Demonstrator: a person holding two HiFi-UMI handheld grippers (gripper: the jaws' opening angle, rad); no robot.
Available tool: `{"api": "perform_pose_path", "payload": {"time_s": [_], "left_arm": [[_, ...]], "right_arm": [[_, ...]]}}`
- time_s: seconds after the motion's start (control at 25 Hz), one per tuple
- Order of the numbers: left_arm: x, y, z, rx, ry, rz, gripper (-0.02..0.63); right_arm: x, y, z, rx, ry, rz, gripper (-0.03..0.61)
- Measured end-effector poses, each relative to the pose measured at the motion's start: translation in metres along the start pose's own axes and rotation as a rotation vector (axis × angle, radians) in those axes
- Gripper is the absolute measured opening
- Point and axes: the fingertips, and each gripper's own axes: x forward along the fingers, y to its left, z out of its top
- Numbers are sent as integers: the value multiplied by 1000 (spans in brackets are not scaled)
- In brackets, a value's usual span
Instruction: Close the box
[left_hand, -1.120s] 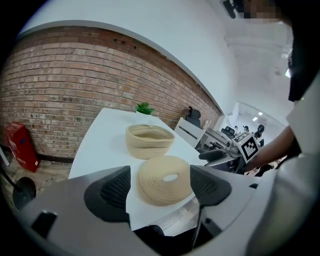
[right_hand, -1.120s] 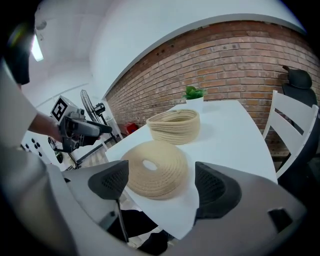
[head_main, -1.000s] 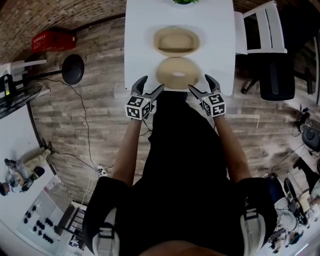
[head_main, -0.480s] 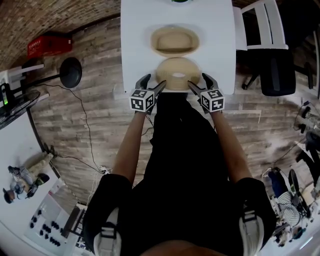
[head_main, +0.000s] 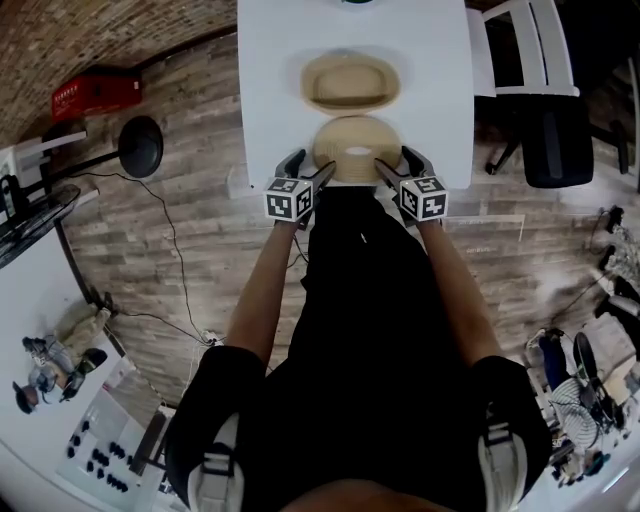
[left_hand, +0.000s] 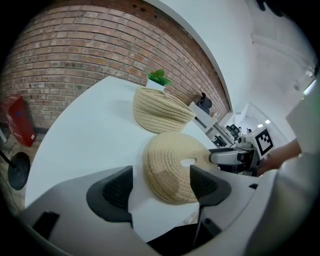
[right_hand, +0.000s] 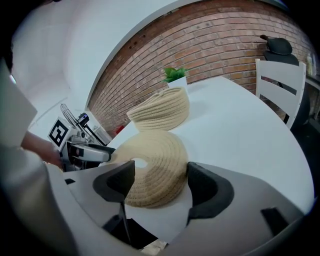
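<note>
Clearly, in the head view the woven box (head_main: 350, 82) stands open in the middle of the white tabletop (head_main: 270, 60), and its round lid (head_main: 357, 150) lies flat just in front of it, near the tabletop's front edge. The left gripper (head_main: 308, 165) and the right gripper (head_main: 395, 162) flank the lid, each at one side of its rim. A chair (head_main: 520, 60) stands to the right of the tabletop.

In the left gripper view the left gripper (left_hand: 162, 185) has its jaws wide apart, with the lid's (left_hand: 172, 165) near edge between them; the pads do not press on it. The box (left_hand: 160, 110) sits just beyond the lid, a small plant (left_hand: 159, 77) behind it, and the right gripper (left_hand: 235, 156) reaches the lid's far side.

In the right gripper view the right gripper (right_hand: 160, 185) is closing its jaws, with the lid's (right_hand: 152, 165) rim between them but no pad seen pressing yet. The box (right_hand: 160, 115) and plant (right_hand: 174, 75) lie beyond, and the left gripper (right_hand: 87, 152) is at the lid's opposite side.

The step in hand looks like taking hold of the lid. Next, both grippers likely need to pinch the rim firmly, lift the lid level, carry it over the box and set it down centred on the opening.
</note>
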Motion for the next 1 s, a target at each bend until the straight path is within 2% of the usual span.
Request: {"api": "perform_pose_path", "payload": {"time_s": [0.64,0.92,1.0], "left_arm": [[5,-3,1,-36,47,2,365],[8,-12,1,-52,66,-28,334],[9,-11,0,-32,68,-13,325]], "right_arm": [[4,-7,2,-10,12,-55,284],[4,-8,4,-6,12,-54,279],[4,-8,4,-6,11,-57,276]]}}
